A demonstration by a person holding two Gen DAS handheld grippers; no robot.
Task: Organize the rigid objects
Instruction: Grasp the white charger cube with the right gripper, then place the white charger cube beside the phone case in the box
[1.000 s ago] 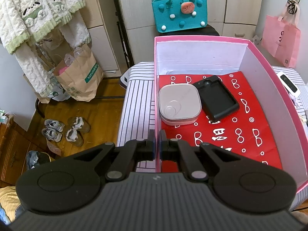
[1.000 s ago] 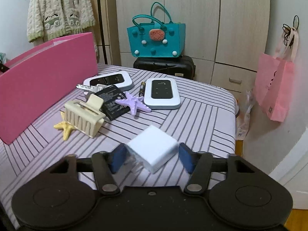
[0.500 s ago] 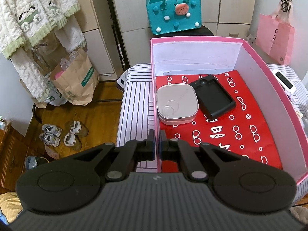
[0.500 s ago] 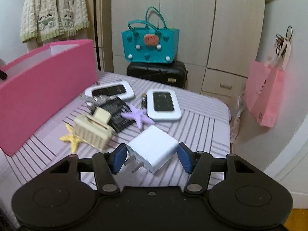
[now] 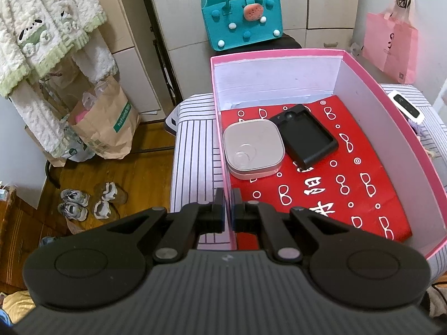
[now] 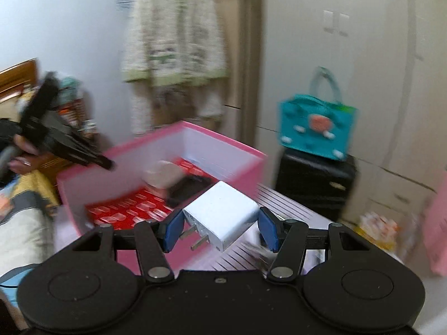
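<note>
Striped white bedding covers the surface on which a pink box sits, with pale cupboard doors behind it and a wooden floor to the left. Against the cupboards a teal felt bag rests on a black case, and a pink shopping bag hangs at the right. A cream knitted garment hangs at the left above a brown paper bag and some shoes on the floor.

The box has white inner walls and a red sheet printed with white glasses on its bottom. Two things lie on that sheet toward the far left part: a rounded square pink-and-silver tin against the left wall, and a black phone case just beside it on the right, the two touching or nearly so. Outside the box, by its right wall, a white pocket router lies on the bedding.

The left gripper has its fingers together on the near left wall of the box, one on each side of it. The right gripper is clamped on a white charger, held in the air near the box's corner, its two metal prongs pointing down and left. The right wrist view is blurred, so the box contents there are only smears.
</note>
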